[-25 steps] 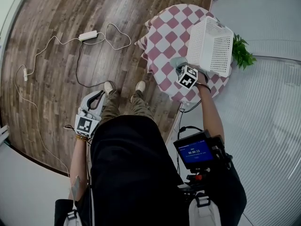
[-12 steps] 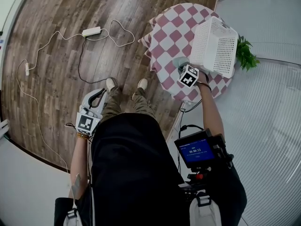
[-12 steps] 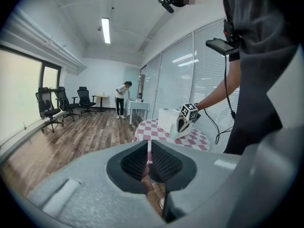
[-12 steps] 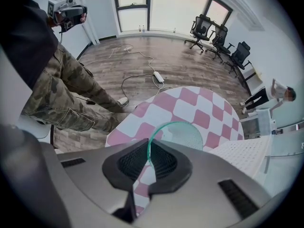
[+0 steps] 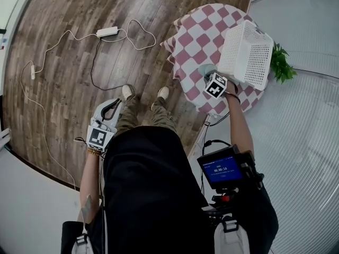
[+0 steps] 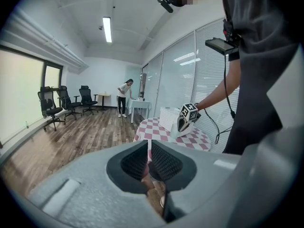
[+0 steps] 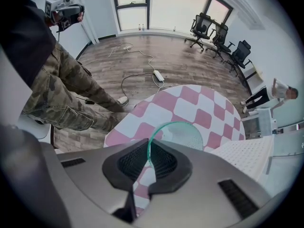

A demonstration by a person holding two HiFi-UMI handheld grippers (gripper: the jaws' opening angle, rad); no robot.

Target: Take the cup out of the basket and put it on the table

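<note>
Clamping cup (image 7: 184, 134) rim between right tool (image 7: 149, 150) jaws

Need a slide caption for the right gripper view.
Right claw clamps the rim of the green cup over the checkered table, white basket alongside.

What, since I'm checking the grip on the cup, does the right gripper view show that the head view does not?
Only the right gripper view: the right gripper shut on the thin rim of the green cup, held over the tablecloth; office chairs by the windows.
Only the head view: the left gripper low beside the person's leg, a small lit screen, a green plant.
Both: the checkered table, the white basket and the white cable on the wood floor.
</note>
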